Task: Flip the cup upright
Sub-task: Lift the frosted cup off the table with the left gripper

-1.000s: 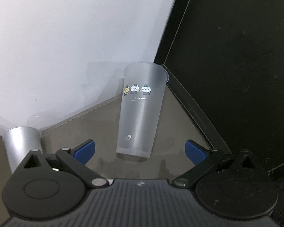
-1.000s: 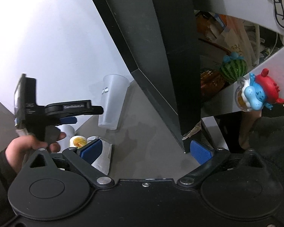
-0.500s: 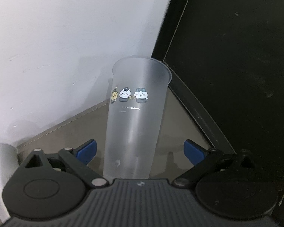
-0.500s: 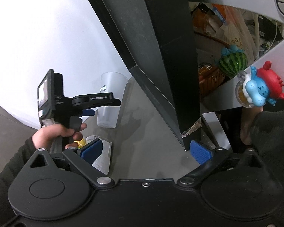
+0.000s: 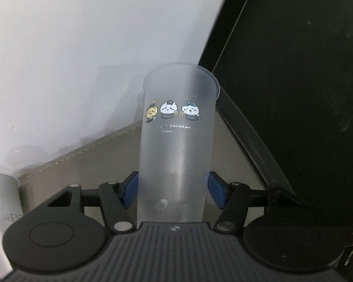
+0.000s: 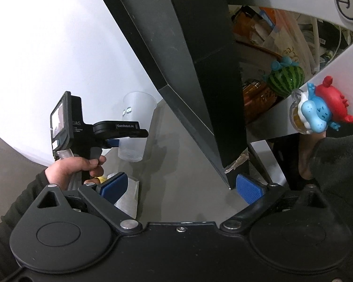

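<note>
A tall frosted plastic cup [image 5: 176, 145] with cartoon figures stands upright, mouth up, on the grey-brown table by the white wall. My left gripper [image 5: 174, 189] has both blue pads against the cup's lower body and is shut on it. In the right wrist view the cup [image 6: 135, 127] shows at middle left with the left gripper [image 6: 116, 142] on its lower half. My right gripper [image 6: 181, 186] is open and empty, held back over the table.
A silver metal cup [image 5: 2, 213] stands at the left edge. A black panel [image 5: 294, 82] rises right of the frosted cup. White packaging [image 6: 128, 199] lies by my right gripper's left finger. A watermelon toy [image 6: 286, 80] and a blue-red figure [image 6: 317, 110] sit at right.
My left gripper moved forward around the frosted cup and closed its pads on the cup's lower body. The right gripper stayed open and shifted only slightly.
</note>
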The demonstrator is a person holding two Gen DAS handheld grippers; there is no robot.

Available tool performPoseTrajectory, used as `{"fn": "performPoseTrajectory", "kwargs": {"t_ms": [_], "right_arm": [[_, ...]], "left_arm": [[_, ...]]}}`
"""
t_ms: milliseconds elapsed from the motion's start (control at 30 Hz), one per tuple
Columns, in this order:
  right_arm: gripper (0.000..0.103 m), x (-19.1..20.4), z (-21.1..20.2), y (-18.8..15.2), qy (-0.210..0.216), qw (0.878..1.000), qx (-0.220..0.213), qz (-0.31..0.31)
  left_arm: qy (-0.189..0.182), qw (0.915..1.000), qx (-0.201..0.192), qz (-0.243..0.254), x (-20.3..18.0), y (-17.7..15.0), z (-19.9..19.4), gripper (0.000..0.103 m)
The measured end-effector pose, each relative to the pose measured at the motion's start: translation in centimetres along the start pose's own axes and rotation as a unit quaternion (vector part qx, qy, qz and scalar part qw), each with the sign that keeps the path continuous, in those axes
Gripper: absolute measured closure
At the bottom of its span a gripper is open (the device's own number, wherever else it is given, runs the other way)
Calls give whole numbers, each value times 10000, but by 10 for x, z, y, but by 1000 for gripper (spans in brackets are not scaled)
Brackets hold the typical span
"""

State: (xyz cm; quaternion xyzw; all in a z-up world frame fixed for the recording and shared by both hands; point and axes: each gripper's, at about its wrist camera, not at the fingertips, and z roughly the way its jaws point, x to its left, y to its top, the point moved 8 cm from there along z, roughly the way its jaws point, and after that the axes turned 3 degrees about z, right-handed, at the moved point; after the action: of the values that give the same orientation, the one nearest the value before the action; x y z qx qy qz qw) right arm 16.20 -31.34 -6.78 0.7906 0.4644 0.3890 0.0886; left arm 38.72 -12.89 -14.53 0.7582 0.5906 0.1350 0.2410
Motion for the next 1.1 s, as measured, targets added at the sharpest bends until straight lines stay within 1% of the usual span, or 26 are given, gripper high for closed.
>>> {"fn": "performPoseTrajectory", "kwargs": {"t_ms": [133,233,467,567,633,667,700,767,800,1000,1100], "right_arm": [[4,1,-1,0,42,10000,-18,-4],[8,2,-3,-1,81,10000,-33,33],[9,7,-6,-2,146,9998,-96,12],[9,7,-6,-1,52,9998,-192,70],[9,6,-4,-2,58,9998,-184,105],[9,7,-3,-3,68,9998,-173,106],[9,8,-3,-3,71,9998,-174,86],[9,10,-3,-3,74,9998,-201,18],[9,10,-3,-3,81,9997,-214,-4],[9,11,-3,-7,123,9998,-182,24],[9,11,-3,-9,112,9998,-188,4]], "left_arm": [[-47,10000,-65,-53,-2,-1,-17,42],[-120,9998,-100,-120,-5,-6,-30,42],[-309,9991,-27,-283,-14,-25,-53,42],[-366,9986,11,-394,-16,-32,-62,42],[-402,9979,60,-503,-2,-41,-71,42],[-435,9975,84,-553,-2,-46,-74,42],[-456,9973,99,-574,-15,-48,-71,42],[-503,9968,151,-603,-17,-55,-76,42],[-507,9967,178,-614,-29,-52,-81,42],[-598,9941,276,-862,-40,-64,-71,42],[-651,9927,282,-971,-39,-76,-77,42]]}}
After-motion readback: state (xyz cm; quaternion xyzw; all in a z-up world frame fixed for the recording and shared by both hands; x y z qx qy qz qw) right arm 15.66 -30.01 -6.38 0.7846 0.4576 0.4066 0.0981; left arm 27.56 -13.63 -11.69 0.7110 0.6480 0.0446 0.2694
